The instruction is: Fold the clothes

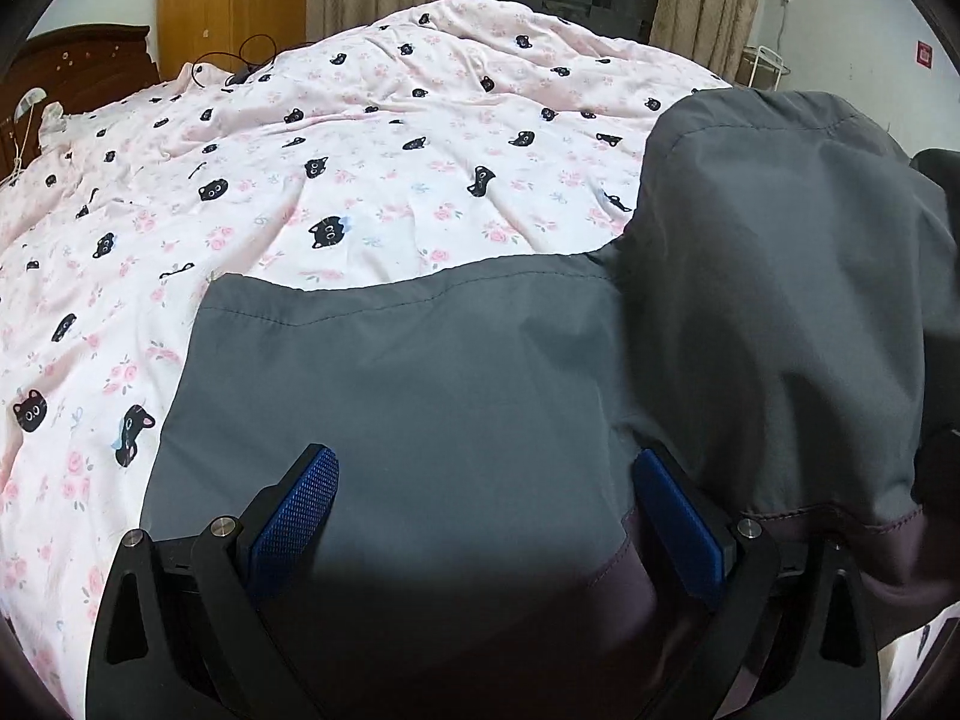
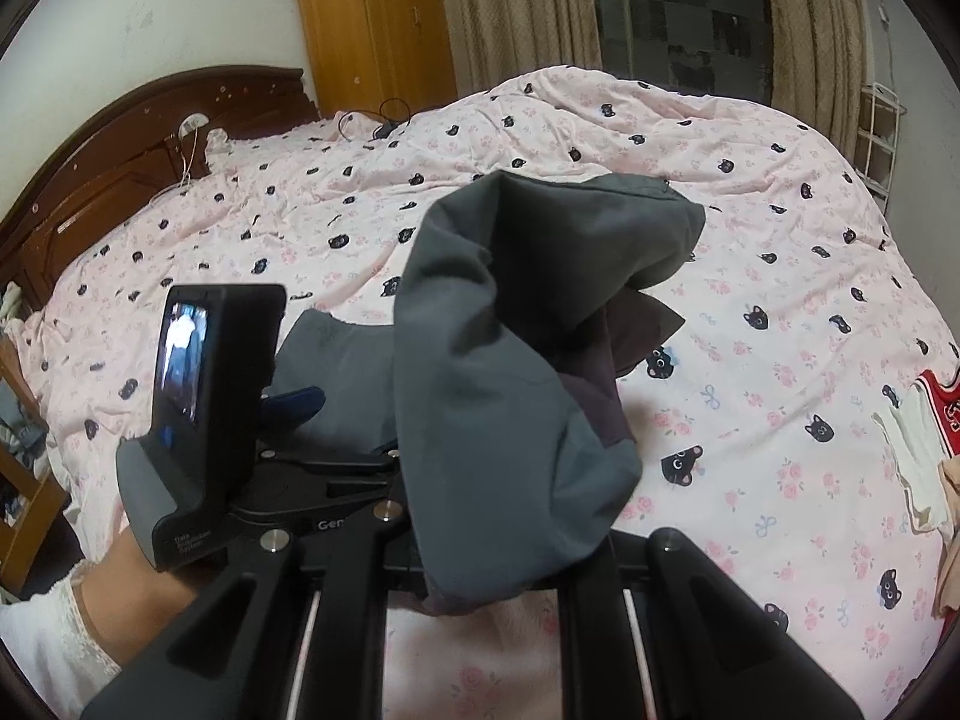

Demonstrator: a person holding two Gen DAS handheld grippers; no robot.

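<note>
A dark grey garment (image 1: 420, 396) with a maroon lining lies on a pink cat-print bedsheet (image 1: 360, 180). My left gripper (image 1: 480, 492) is open, its blue pads (image 1: 294, 516) spread over the flat part of the garment. My right gripper (image 2: 480, 564) is shut on the grey garment (image 2: 498, 396) and holds a bunched fold of it lifted above the bed; its fingertips are hidden by the cloth. That lifted fold also fills the right of the left wrist view (image 1: 780, 300). The left gripper's body and blue pad show in the right wrist view (image 2: 294, 408).
A red jersey (image 2: 942, 408) and pale clothes (image 2: 918, 474) lie at the bed's right edge. A dark wooden headboard (image 2: 150, 138) is at the far left, with black cables (image 2: 384, 120) on the sheet. A wardrobe (image 2: 372, 18) and curtains (image 2: 516, 6) stand behind.
</note>
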